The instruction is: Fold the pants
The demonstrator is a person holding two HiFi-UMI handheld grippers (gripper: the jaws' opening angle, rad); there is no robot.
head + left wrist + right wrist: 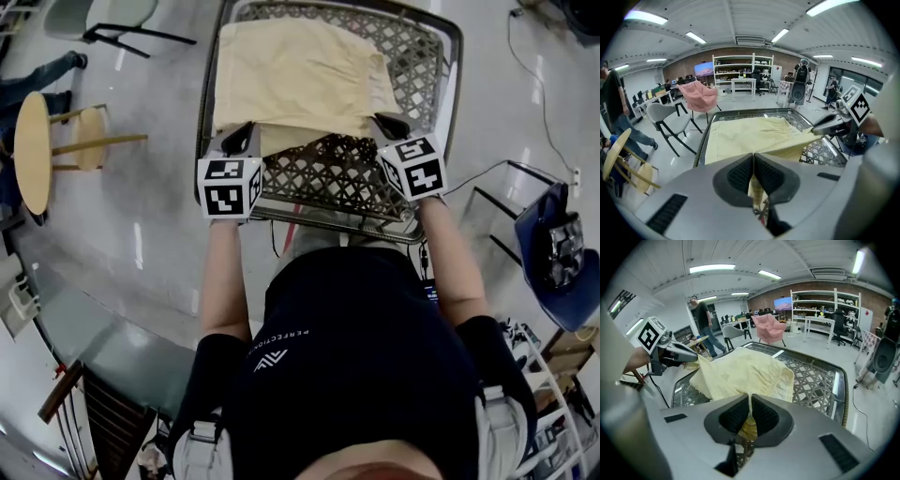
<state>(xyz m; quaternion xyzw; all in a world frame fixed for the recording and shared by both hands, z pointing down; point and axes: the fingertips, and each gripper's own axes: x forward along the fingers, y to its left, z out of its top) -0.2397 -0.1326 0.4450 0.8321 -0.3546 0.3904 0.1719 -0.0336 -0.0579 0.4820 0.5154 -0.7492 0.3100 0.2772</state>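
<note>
While most of the pale yellow pants (300, 80) lie flat across the far half of the lattice-topped table (417, 56), their near edge is raised off the weave and drawn into a straight line between the two grippers. The cloth looks thin and softly creased, with a gathered band along one side in the right gripper view. The left gripper (246, 133) has its jaws pressed together on one corner of that edge, a fold of fabric bunched between the pads. The right gripper (387, 122) pinches the other corner just as tightly. Both bare forearms reach forward side by side from the person's dark shirt (356, 356), grippers tipped downward, marker cubes facing up.
</note>
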